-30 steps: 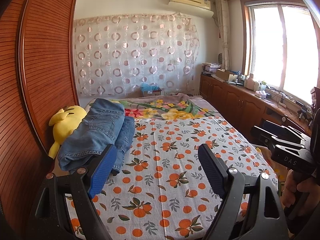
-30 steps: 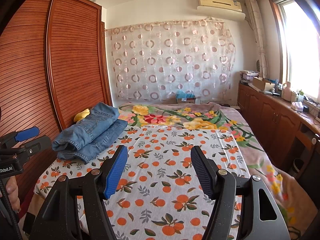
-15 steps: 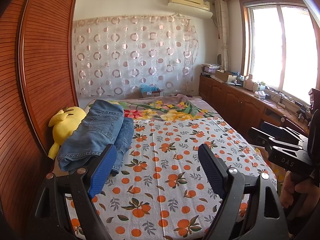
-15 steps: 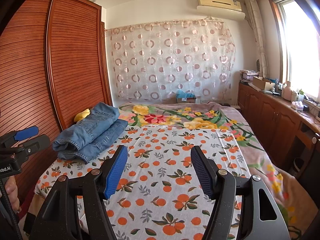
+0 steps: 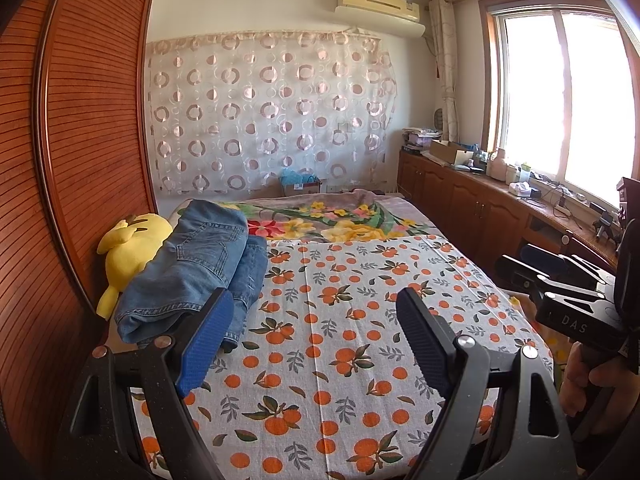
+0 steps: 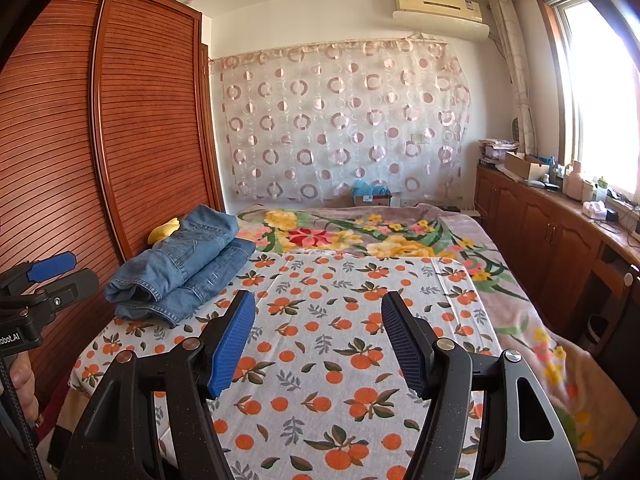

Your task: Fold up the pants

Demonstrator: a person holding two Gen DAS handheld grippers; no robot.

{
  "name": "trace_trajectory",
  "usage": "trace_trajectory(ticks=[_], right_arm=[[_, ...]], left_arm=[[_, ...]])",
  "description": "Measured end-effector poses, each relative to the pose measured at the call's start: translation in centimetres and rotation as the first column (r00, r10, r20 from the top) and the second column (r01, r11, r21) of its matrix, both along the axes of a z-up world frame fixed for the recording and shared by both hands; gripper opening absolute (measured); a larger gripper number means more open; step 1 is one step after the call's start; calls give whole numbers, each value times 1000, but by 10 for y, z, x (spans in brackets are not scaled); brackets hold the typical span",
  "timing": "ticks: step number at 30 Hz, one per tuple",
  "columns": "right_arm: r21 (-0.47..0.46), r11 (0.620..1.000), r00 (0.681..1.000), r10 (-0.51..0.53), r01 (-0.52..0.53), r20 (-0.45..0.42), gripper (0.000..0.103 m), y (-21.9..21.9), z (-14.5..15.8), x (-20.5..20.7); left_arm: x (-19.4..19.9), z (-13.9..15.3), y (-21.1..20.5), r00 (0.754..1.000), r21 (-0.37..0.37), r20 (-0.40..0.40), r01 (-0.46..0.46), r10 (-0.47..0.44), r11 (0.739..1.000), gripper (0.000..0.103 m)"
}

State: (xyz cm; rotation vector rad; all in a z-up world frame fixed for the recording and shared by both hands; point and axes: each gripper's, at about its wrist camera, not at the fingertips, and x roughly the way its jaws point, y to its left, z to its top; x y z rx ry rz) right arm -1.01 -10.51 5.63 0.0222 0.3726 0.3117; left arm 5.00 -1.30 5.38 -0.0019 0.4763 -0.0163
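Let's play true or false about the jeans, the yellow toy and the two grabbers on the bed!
1. The jeans lie folded on the orange-print sheet. True.
2. The left gripper is squeezing the jeans. False: it is open and holds nothing.
3. The yellow plush toy lies between the jeans and the wooden wardrobe. True.
4. The right gripper holds the plush toy. False: it is open and empty, over the sheet.
5. The jeans sit on the side of the bed by the window. False: they sit on the wardrobe side.
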Motion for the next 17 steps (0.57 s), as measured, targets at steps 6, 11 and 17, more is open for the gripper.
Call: trace_trajectory(ticks=[6,11,17], right_arm=[[1,1000,1000,0,0,0,68,0,0,0],[1,1000,1000,-1,1,0,68,0,-1,0],[1,1000,1000,-2,2,0,68,1,-1,0]], left_arm=[[0,0,0,1000,0,0,0,0,1000,84],[0,-1,0,1000,1,1,-1,1,1000,84],[-1,1,-1,1000,2,2,0,0,1000,84]])
